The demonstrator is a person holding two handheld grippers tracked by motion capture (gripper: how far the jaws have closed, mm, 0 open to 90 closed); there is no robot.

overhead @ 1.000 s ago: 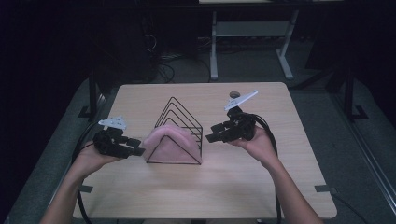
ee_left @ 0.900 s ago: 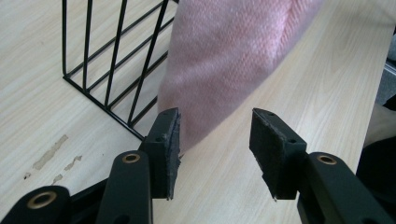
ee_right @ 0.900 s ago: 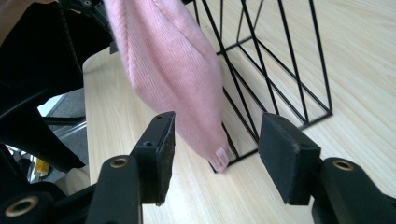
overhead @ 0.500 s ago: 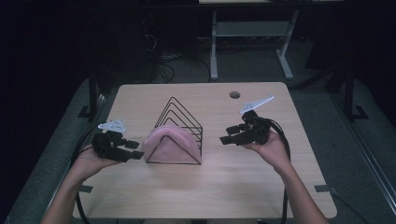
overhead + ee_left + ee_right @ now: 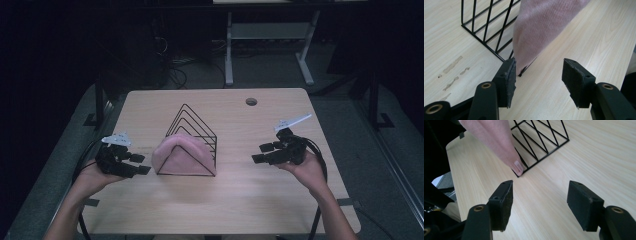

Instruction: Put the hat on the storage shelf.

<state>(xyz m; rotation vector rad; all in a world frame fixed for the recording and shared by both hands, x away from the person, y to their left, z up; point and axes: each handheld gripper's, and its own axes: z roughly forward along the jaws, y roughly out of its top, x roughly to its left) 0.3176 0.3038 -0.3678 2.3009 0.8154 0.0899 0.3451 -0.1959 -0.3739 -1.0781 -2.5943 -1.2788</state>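
Nearest, the left gripper [image 5: 537, 82] has its fingers spread wide and empty, just short of the pink cloth [image 5: 181, 155] draped over the black wire rack [image 5: 192, 135] – the cloth hides the rack's front wires. Right gripper [image 5: 262, 152], well apart on the tabletop [image 5: 240, 200], gapes empty too.

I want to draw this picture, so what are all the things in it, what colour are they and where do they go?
Cloth: one, pink, draped over the rack's near end.
Wire rack: one, black, triangular, mid-table.
Table: one, light wood, small round hole at its far right.
Metal frame: one, pale, on the floor behind the table.
Left gripper: one, black, fingers open, beside the cloth.
Right gripper: one, black, fingers open, right of the rack.
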